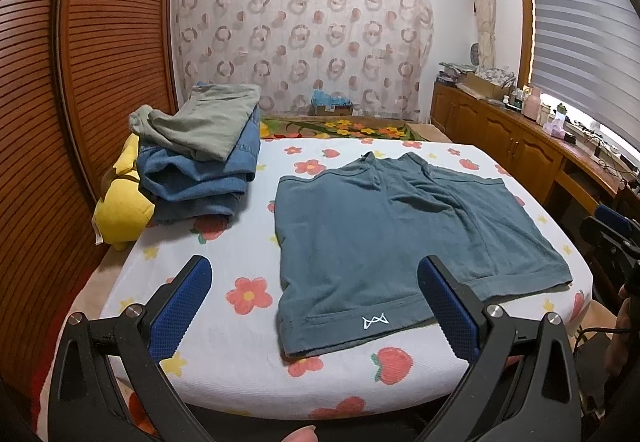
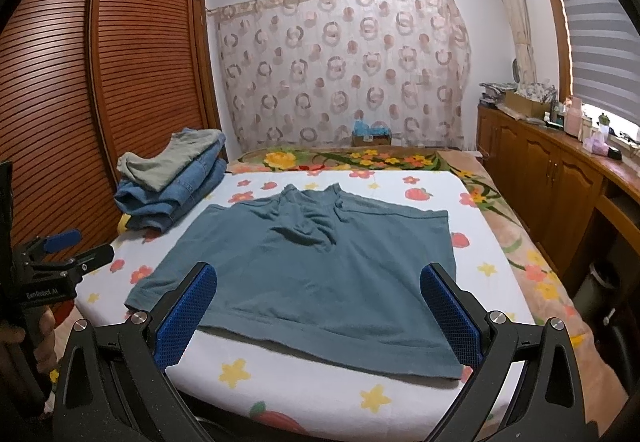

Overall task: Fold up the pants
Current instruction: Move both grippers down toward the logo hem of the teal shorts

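Left hand-held gripper (image 1: 314, 282) spread wide, empty, hovering at the bed's (image 1: 240, 362) near edge. Right hand-held gripper (image 2: 318, 288) likewise spread, holding nothing. Teal pants (image 2: 312, 274) lie flat on the flowered sheet just ahead of both, hem nearest, waistband far. Stack of folded clothes (image 1: 200, 162) sits ahead-left of the left hand-held gripper, apart from the pants.
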The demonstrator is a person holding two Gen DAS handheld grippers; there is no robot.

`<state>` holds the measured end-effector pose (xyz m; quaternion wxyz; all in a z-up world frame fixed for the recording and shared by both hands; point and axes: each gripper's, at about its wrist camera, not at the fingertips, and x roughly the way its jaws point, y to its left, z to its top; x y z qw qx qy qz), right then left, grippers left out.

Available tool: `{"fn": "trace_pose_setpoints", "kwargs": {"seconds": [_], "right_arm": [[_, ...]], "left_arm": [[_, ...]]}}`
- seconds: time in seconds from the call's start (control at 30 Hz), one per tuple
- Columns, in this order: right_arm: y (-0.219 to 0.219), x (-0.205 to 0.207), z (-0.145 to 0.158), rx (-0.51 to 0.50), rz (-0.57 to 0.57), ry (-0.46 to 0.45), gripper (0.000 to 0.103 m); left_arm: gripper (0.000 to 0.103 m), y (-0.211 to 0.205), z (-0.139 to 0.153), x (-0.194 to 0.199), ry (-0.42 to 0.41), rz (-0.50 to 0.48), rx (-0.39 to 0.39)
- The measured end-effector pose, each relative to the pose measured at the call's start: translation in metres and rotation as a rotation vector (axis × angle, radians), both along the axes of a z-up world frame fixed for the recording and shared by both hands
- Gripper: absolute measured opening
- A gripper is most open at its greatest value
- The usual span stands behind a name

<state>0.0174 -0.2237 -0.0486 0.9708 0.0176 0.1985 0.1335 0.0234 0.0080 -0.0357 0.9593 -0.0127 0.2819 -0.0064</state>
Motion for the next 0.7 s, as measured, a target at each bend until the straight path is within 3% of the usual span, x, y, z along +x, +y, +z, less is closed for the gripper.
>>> {"fn": "trace_pose_setpoints", "kwargs": {"seconds": [0.27,0.53,0.7], "right_arm": [[-0.001,0.008,-0.009,-0.025,-0.011,0.043,0.102],[-0.003,0.017,-0.021,-0.067,-0.028,0.107,0.102],[-0.001,0.021,-0.027,-0.097,-0.036,0.146,0.102]], "left_arm": [[0.103,0.013,-0.022,0.013,0.041,0.015,-0.01],[0.103,0.029,-0.052,0.028,0.147,-0.002,-0.034],[0.103,0.032,-0.057,0.027,0.172,-0.009,-0.014]]}}
